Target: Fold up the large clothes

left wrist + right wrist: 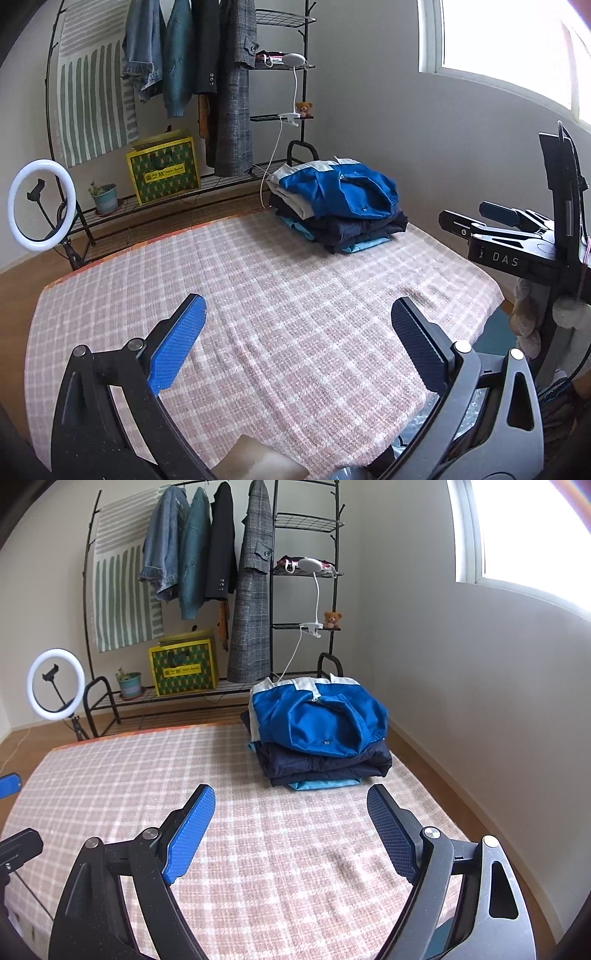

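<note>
A stack of folded clothes point(338, 205) point(319, 731) lies at the far right corner of the table, a blue and white jacket on top, dark navy and light blue garments below. The table wears a pink and white checked cloth point(280, 295) point(258, 849). My left gripper point(297, 314) hovers over the bare cloth, jaws wide apart and nothing between them. My right gripper point(291, 805) is open too, just short of the stack, holding nothing. In the left wrist view the right gripper's black body point(517, 240) shows at the right edge.
Behind the table stands a black clothes rack point(273, 602) with hanging jackets and a coat, a yellow-green bag point(183, 668), a potted plant point(129, 685) and a clip lamp point(314, 590). A ring light point(55, 685) is on the floor at left. Wall and window are close on the right.
</note>
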### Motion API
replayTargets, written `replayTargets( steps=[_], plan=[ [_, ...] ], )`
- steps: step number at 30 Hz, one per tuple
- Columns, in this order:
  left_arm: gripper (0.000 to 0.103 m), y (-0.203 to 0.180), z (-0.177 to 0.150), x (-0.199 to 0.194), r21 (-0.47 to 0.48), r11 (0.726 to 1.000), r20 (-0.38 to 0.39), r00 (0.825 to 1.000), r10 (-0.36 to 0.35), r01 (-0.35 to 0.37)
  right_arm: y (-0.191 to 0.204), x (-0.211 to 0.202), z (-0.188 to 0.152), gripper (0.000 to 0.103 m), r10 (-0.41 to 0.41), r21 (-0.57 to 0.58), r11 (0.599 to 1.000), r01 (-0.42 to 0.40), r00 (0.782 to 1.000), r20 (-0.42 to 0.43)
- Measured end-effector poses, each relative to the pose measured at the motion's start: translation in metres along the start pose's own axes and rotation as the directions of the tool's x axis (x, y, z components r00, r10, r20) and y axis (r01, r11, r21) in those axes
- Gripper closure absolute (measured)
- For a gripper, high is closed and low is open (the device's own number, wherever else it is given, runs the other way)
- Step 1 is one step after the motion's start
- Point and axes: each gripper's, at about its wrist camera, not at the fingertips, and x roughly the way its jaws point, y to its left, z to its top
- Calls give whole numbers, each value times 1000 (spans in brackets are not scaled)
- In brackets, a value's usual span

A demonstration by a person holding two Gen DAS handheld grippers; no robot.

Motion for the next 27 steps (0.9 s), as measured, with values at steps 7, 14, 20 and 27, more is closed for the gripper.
replayTargets(
  steps=[7, 14, 20, 27],
  plan=[
    [1, 3, 1, -3, -20, 1000, 3, 1000, -4, 4, 0, 3, -2, 19, 9, 7, 1000, -9, 1000, -15],
    [1, 5, 1, -5, -25, 1000, 3, 1000, -3, 3, -1, 4, -1, 19, 10, 9, 1000, -10, 1000, -16],
    [1, 5, 0, -6, -30, 1000, 4, 1000, -2, 2, -2, 4, 0, 19, 12, 10, 1000, -12, 1000, -17],
    [1, 4, 0, -10, -27, 1000, 29, 1000, 8, -7, 1, 4, -1, 19, 16, 5, 1000, -16, 1000, -24]
  ],
)
